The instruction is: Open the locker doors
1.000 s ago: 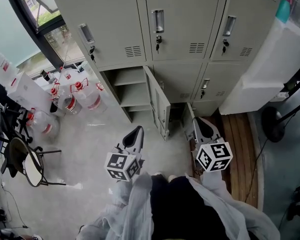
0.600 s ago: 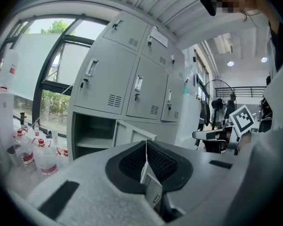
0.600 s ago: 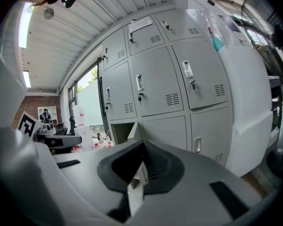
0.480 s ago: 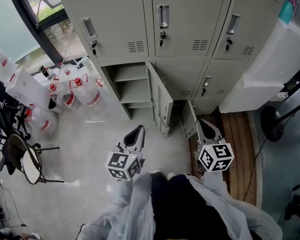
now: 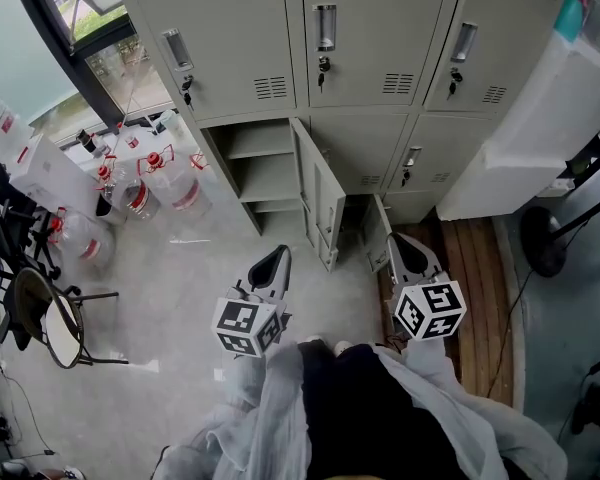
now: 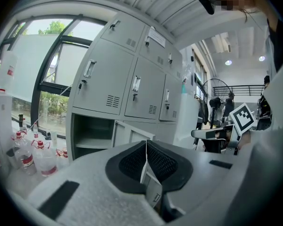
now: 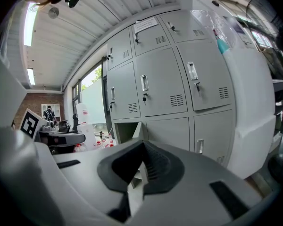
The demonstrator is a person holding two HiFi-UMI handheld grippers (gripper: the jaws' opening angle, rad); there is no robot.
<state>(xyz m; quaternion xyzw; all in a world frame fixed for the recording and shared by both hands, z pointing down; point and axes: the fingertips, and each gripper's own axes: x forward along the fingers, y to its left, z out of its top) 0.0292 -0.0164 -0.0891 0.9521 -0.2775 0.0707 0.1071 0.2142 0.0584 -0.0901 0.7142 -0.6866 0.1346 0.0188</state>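
Head view: locker bank (image 5: 365,28) recorded at the far side of the floor, its upper row of three doors shut, each with a handle and a key in the lock. Lower left door (image 5: 320,200) is seen swung wide open toward the near side, exposing a compartment with shelves (image 5: 263,173). A lower middle door (image 5: 378,243) is seen standing ajar; the lower right door (image 5: 435,153) is shut. Left gripper (image 5: 277,260) is held level over the bare floor, near the open lower left door but apart from it. Right gripper (image 5: 396,245) is held just beside the ajar middle door; contact cannot be determined. Left gripper view: jaws of the left gripper (image 6: 145,144) are seen pressed together, with nothing held between them; the open compartment is visible beyond. Right gripper view: jaws of the right gripper (image 7: 142,146) are likewise fully closed and empty, pointed at the locker bank. Water bottles with red caps (image 5: 170,190) are noted on the floor at the far left, by the window (image 5: 80,28).
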